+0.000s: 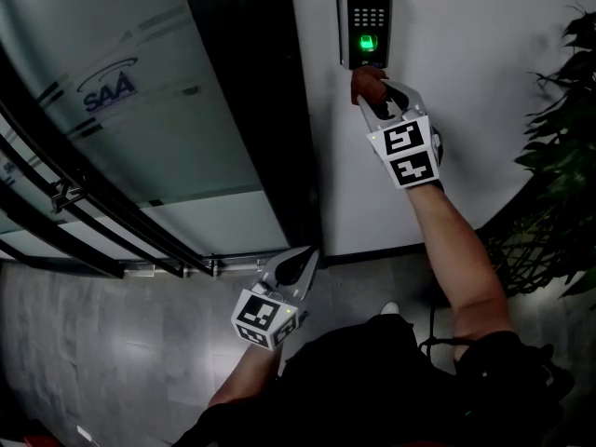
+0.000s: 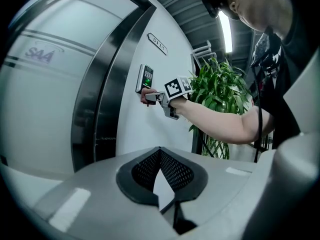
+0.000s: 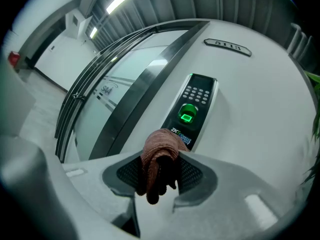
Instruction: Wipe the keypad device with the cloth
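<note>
The white painted wall [image 1: 466,110] fills the right half of the head view, with the frosted glass door in its dark metal frame [image 1: 140,110] at nine o'clock of it and a green leafy plant [image 1: 568,128] at three o'clock. The left gripper [image 1: 298,264] hangs low by the person's body, well apart from the work; in its own view its jaws meet at the tips with nothing between them. The right gripper [image 1: 377,99] is raised to the wall, its jaws clamped on a bunched reddish-brown knitted cloth [image 1: 366,84]. The black wall-mounted keypad device with its glowing green sensor window [image 1: 364,17] sits at twelve o'clock of that gripper. In the right gripper view the cloth [image 3: 159,154] bulges out past the jaw tips, and the keypad device [image 3: 196,109] lies at one o'clock of it. The wad meets or nearly meets the device's lower edge; actual touch cannot be made out. The cloth looks soft, light and limp, so it probably gives under pressure and could slip loose if dragged hard. The present hold across the middle of the wad, with a padded nose left free, seems the right one. The device is likely rigid and fixed, with a smooth face and raised buttons, so gentle strokes should suit it.
</note>
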### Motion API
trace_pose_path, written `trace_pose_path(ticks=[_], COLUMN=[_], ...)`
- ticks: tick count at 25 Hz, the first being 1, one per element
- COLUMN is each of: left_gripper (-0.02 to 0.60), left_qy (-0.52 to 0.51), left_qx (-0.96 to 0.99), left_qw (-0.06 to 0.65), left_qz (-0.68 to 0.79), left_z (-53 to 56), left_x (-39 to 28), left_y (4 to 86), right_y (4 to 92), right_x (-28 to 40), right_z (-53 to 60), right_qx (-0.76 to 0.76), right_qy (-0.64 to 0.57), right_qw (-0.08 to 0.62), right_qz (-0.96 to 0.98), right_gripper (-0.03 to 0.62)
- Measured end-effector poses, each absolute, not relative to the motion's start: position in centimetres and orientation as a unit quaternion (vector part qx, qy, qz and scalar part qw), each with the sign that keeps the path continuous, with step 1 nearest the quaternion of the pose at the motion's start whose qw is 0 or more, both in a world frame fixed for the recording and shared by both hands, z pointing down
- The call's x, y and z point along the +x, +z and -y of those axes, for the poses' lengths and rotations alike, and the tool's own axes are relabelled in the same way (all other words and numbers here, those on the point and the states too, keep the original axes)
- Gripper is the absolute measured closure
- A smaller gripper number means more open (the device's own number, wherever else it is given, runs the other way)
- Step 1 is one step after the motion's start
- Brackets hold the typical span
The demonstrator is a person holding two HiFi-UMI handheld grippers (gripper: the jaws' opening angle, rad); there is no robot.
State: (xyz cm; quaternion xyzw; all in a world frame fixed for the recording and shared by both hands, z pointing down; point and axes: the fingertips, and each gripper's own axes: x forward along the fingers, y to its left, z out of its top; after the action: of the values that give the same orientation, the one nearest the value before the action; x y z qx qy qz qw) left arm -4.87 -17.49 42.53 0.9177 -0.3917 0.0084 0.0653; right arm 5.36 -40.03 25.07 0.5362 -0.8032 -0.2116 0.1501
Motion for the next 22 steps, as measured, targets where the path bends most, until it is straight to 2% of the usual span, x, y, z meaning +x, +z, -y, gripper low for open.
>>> trace_pose_path(ticks=[9,15,22], left_gripper=[0.566,0.566,0.566], left_qy=[0.003,0.006,0.011], left_qx=[0.916,0.923,0.932], left_qw=[0.066,0.066,0.064], left_qz=[0.395,0.38,0.356], left_z=[17.8,16.7,15.1], left_x=[-4.6,-6.1,-7.1], left_y=[42.1,42.1,42.3], right_y=[27.1,30.1,36.4], right_x=[6.3,6.1,6.6], right_z=[38.6,29.3,18.4], right_qx=[0.51,0.464,0.465], right_qy=[-0.164,-0.128,-0.057], right_qw=[0.129,0.051,0.042], right_qz=[0.834,0.875,0.882], right_gripper=[0.447,0.447,0.447])
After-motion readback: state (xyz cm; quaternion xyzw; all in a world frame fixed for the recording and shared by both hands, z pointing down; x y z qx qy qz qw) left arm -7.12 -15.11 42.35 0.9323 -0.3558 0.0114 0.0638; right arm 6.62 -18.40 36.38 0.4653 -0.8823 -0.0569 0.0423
